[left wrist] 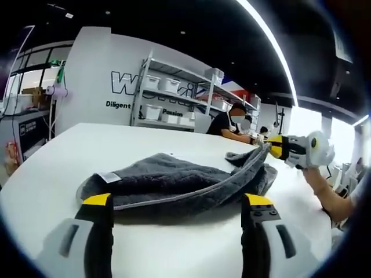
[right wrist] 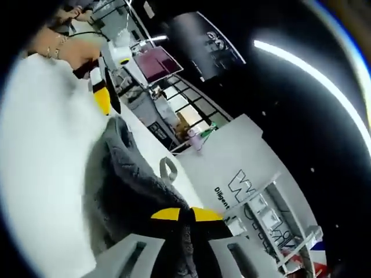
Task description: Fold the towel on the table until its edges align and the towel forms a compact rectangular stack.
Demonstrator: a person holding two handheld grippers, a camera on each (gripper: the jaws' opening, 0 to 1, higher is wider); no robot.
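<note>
right claw (right wrist: 186, 215) clenched on grey towel (left wrist: 174, 182) corner, lifted | left claw (left wrist: 179, 202) released, jaws apart, just short of towel | towel partly folded on white desk (left wrist: 69, 156)

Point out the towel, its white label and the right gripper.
towel (left wrist: 174, 179): left gripper view, middle of the grey folds.
white label (left wrist: 108, 177): left gripper view, tag face.
right gripper (left wrist: 271, 146): left gripper view, yellow tips pinching towel's corner.

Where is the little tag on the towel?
Find the big white table, then the dark grey fluffy towel bunched on it. On the towel's corner nearest the left claw sits a small pale grey fabric tag, the one light patch on the dark cloth.
</note>
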